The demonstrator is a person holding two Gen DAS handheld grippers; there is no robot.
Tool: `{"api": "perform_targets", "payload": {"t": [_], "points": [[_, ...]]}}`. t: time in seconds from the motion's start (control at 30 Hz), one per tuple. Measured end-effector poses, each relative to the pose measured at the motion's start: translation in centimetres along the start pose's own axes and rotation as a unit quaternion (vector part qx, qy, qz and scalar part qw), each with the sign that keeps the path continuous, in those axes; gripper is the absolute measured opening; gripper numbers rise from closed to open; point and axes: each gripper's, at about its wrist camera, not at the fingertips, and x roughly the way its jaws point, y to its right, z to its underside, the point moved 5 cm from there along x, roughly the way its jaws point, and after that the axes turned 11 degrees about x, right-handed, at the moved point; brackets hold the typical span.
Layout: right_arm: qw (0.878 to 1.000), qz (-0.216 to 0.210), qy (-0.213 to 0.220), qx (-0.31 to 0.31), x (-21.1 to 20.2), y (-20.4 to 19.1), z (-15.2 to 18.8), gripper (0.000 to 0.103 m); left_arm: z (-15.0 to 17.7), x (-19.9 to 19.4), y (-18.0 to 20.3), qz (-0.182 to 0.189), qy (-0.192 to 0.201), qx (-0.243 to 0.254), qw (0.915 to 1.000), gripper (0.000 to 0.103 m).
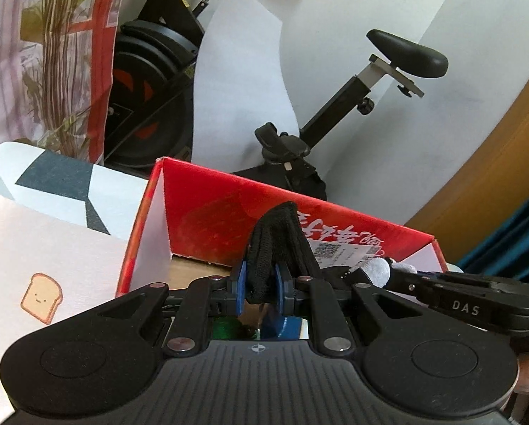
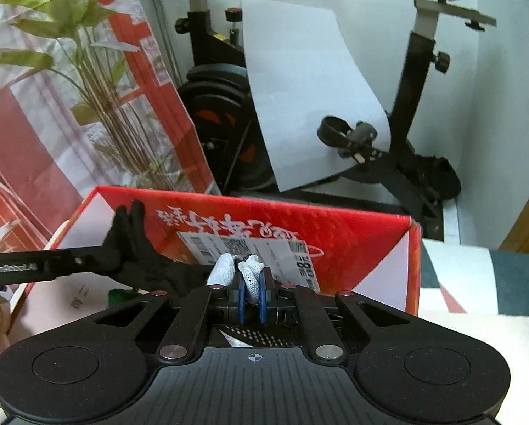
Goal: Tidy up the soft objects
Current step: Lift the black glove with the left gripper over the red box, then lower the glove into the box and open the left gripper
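My left gripper (image 1: 260, 285) is shut on a black knit glove (image 1: 278, 244) and holds it upright over the open red cardboard box (image 1: 207, 209). My right gripper (image 2: 253, 292) is shut on a white mesh glove (image 2: 252, 274) over the same box (image 2: 353, 244). In the right wrist view the left gripper (image 2: 87, 260) reaches in from the left with the black glove (image 2: 129, 244). In the left wrist view the right gripper (image 1: 399, 274) comes in from the right with the white glove (image 1: 377, 271). A small green thing (image 2: 121, 295) lies in the box.
A black exercise bike (image 1: 353, 106) stands behind the box against a white wall. A potted plant (image 2: 97, 81) and a red-patterned curtain are at the back left. A patterned cushion (image 1: 51, 184) and a pink cloth with a toast picture (image 1: 41, 301) lie left of the box.
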Motion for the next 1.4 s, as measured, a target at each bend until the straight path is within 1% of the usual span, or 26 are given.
{"api": "perform_targets", "payload": {"t": [0.07,0.13,0.17,0.2,0.33,0.4,0.53,0.6,0.7,0.83,0.87,0.93,1.0,1.13,1.17,1.23,1.27,1.3,1.4], "points": [[1.000,0.002,0.000,0.004,0.3,0.2,0.2,0.007,0.1,0.0,0.0,-0.004,-0.001,0.007,1.0000,0.021],[1.000,0.007,0.002,0.003,0.4,0.2,0.2,0.007,0.2,0.0,-0.1,-0.004,-0.002,0.004,1.0000,0.027],[1.000,0.010,0.004,0.000,0.5,0.1,0.2,0.007,0.3,0.0,-0.1,-0.005,-0.002,0.002,1.0000,0.033],[1.000,0.013,0.004,-0.001,0.5,0.1,0.2,0.007,0.2,-0.1,-0.1,-0.007,0.000,0.001,1.0000,0.036],[1.000,0.026,-0.008,-0.006,0.9,0.0,0.4,0.007,-0.1,-0.6,0.3,-0.018,0.010,0.016,0.9996,0.037],[0.999,0.034,-0.011,-0.025,1.1,-0.5,0.7,0.008,-0.2,-0.9,0.6,-0.021,0.017,0.022,0.9994,0.038],[0.995,0.048,-0.033,-0.078,2.2,-2.3,1.3,0.008,-0.1,-1.7,1.1,-0.021,0.023,0.027,0.9991,0.038],[0.995,0.040,-0.037,-0.081,2.6,-3.1,1.2,0.008,-0.1,-2.2,1.1,-0.024,0.028,0.032,0.9988,0.038],[0.995,0.039,-0.048,-0.074,3.6,-3.8,0.8,0.008,-0.1,-2.7,0.7,-0.031,0.031,0.033,0.9985,0.038],[0.995,0.066,-0.054,-0.043,4.3,-3.0,0.5,0.008,-0.2,-3.3,0.1,-0.041,0.035,0.033,0.9980,0.038],[0.996,0.071,-0.053,-0.031,4.0,-2.7,0.6,0.010,-0.2,-3.5,0.2,-0.043,0.037,0.036,0.9978,0.038],[0.995,0.082,-0.049,-0.014,3.2,-2.1,0.7,0.014,-0.1,-4.0,0.2,-0.048,0.041,0.046,0.9969,0.038],[0.995,0.090,-0.037,-0.011,1.9,-1.8,0.6,0.019,0.0,-4.5,0.5,-0.056,0.044,0.054,0.9960,0.038],[0.996,0.085,-0.015,-0.003,-1.6,-1.8,0.7,0.021,0.3,-6.0,1.2,-0.068,0.050,0.068,0.9941,0.039],[0.996,0.083,-0.011,-0.004,-2.5,-2.0,0.9,0.024,0.4,-6.5,1.5,-0.071,0.050,0.074,0.9935,0.039],[0.997,0.079,-0.002,-0.006,-4.2,-2.4,1.4,0.035,0.6,-7.8,1.9,-0.073,0.054,0.088,0.9920,0.048],[0.997,0.077,0.001,-0.006,-5.1,-2.5,1.8,0.049,0.8,-8.5,2.0,-0.074,0.058,0.094,0.9911,0.057],[0.997,0.077,0.006,-0.006,-6.0,-2.7,2.2,0.062,1.0,-9.2,2.0,-0.075,0.062,0.098,0.9904,0.063],[0.997,0.073,0.019,-0.017,-8.8,-3.4,3.5,0.073,1.5,-11.9,1.5,-0.084,0.073,0.107,0.9880,0.068]]}}
